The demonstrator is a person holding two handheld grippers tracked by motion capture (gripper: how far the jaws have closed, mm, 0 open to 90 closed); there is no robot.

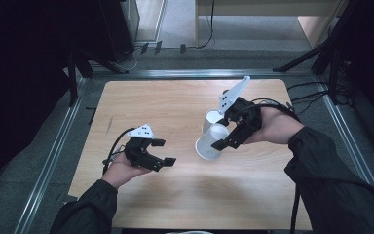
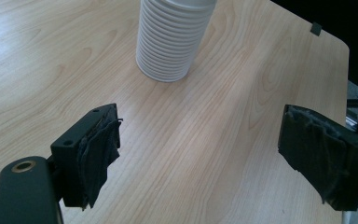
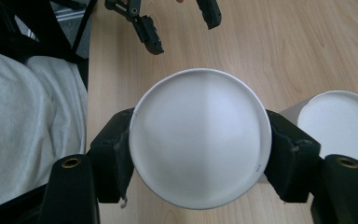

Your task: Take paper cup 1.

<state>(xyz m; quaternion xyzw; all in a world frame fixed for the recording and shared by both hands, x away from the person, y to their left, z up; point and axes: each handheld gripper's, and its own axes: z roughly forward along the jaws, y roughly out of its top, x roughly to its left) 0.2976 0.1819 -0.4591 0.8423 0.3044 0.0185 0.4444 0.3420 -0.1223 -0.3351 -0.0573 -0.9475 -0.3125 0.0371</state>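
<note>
Toward the bench's [image 1: 141,105] right edge we grasp a white cup [image 1: 211,141] with our right gripper [image 1: 228,132], beside the cup stack [image 1: 212,118]; our left gripper [image 1: 161,152] hangs released, its view cutting off the stack's top.

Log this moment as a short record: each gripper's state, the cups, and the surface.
right gripper: jaws shut on the single cup, one on each side of its wall
single cup: white, lifted, tilted
cup stack: white, ribbed, upside down on the table, beside the single cup
left gripper: jaws open, holding nothing, pointed toward the cup stack
table: light wood
</note>
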